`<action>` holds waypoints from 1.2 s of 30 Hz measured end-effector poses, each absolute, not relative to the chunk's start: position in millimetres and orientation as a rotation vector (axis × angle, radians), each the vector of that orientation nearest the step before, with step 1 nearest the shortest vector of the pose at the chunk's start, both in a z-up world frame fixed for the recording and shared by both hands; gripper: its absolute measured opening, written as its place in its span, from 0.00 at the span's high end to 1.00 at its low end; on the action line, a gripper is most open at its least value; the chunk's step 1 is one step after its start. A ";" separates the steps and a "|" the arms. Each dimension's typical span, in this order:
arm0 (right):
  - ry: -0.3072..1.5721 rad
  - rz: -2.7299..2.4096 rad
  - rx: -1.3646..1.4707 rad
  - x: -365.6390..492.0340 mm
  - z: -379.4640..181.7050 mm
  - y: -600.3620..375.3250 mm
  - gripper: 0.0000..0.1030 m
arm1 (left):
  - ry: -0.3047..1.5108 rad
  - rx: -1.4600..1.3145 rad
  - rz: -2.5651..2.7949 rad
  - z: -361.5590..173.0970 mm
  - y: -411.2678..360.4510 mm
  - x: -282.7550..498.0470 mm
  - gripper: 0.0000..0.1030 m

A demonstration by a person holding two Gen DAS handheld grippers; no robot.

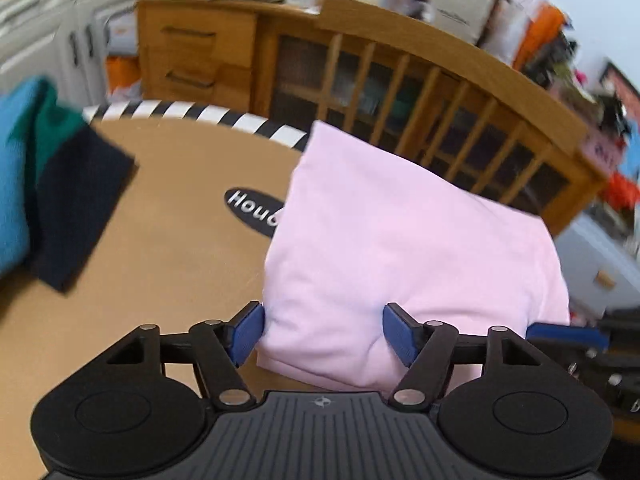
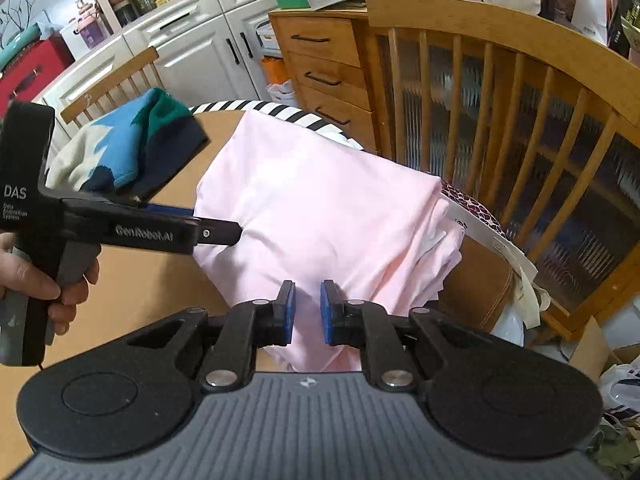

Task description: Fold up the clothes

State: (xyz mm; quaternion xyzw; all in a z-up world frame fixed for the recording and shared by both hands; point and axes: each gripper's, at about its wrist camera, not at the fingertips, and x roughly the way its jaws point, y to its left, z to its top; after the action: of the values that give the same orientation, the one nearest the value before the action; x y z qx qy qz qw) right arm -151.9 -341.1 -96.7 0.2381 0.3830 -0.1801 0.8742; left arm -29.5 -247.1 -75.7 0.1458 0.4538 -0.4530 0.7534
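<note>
A folded pink garment (image 1: 400, 240) lies on the tan table top (image 1: 180, 240), its far side hanging over the table's right edge. My left gripper (image 1: 324, 332) stands open at the garment's near left corner, with a bulge of pink cloth between its blue pads (image 1: 248, 332). In the right wrist view the pink garment (image 2: 320, 208) fills the middle. My right gripper (image 2: 308, 312) is shut on a pinch of its near edge, and creases run toward the pads. The left gripper (image 2: 212, 224) comes in from the left with its tip on the cloth.
A pile of blue, green and navy clothes (image 2: 132, 148) sits at the table's far left. A wooden chair back (image 2: 500, 92) stands right behind the garment, with a wooden drawer unit (image 2: 324, 52) beyond. A hand (image 2: 36, 276) grips the left tool's handle.
</note>
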 end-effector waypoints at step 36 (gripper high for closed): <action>0.811 -0.431 0.593 -231.4 -61.3 -209.3 0.19 | 0.935 0.477 -1.040 -25.0 -190.4 -134.1 0.01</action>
State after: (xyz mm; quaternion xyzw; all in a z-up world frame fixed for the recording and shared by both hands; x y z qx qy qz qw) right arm -231.4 -209.3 -61.3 0.2818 0.3857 -0.2047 0.8543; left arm -134.1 -190.4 -25.0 0.2176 0.4263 -0.4738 0.7393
